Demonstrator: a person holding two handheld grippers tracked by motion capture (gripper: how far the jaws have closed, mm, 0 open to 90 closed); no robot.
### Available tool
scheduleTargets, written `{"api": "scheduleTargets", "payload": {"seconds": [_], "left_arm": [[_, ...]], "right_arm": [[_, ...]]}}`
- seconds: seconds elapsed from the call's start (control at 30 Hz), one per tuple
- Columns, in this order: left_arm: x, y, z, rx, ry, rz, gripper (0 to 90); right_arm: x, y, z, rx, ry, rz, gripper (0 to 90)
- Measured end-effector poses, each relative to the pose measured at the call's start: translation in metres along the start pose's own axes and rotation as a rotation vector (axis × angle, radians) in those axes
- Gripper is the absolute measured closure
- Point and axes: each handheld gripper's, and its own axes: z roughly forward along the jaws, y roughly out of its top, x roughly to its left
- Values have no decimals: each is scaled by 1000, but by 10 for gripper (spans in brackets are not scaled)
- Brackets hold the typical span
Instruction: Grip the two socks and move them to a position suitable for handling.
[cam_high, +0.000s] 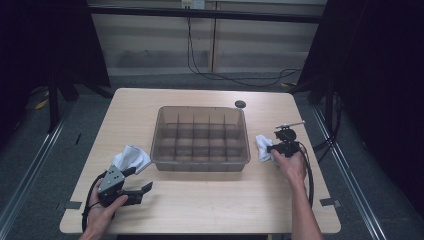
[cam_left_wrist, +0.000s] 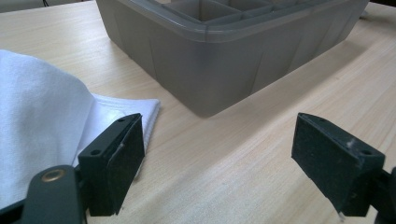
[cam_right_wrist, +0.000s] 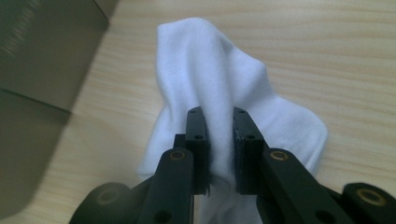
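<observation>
Pale wooden table (cam_high: 200, 210) under dark studio surrounds, with a smoky grey divided organiser bin (cam_high: 200, 137) at its centre as the reference point; to the right of the bin, the right gripper (cam_right_wrist: 219, 140) has its jaws pinched nearly together on a fold of a white sock (cam_right_wrist: 210, 84), the cloth bunched between the pads and the rest of it resting on the table; to the bin's left front corner, a second white sock (cam_left_wrist: 42, 121) lies loose on the wood, and the left gripper (cam_left_wrist: 219, 154) waits just beside it with jaws spread wide, holding nothing; the risk, by the look of it, is a thin pinch; a single fold may slide free on the lift, or the trailing toe may snag the bin's rim (cam_high: 247, 135) and drop outside the compartments.
</observation>
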Motion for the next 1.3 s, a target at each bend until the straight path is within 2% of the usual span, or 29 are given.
{"api": "scheduleTargets", "payload": {"seconds": [0.1, 0.2, 0.27, 0.33, 0.4, 0.47, 0.97, 1.3], "left_arm": [[0, 0, 0, 0, 1, 1, 170], [0, 0, 0, -2, 4, 3, 169], [0, 0, 0, -2, 5, 4, 170], [0, 0, 0, -4, 7, 2, 170], [0, 0, 0, -1, 6, 4, 169], [0, 0, 0, -1, 6, 1, 170], [0, 0, 0, 3, 4, 2, 170], [0, 0, 1, 5, 5, -2, 170]], "right_arm": [[-1, 2, -8, -30, 40, 18, 800], [-2, 3, -12, -46, 59, 32, 800], [-8, 4, -22, -92, 103, 71, 800], [-11, 4, -27, -100, 115, 88, 800], [-13, 4, -31, -101, 110, 84, 801], [-14, 3, -35, -121, 136, 99, 801], [-5, 14, -64, -203, 184, 48, 801], [6, 20, -83, -264, 246, 8, 800]]}}
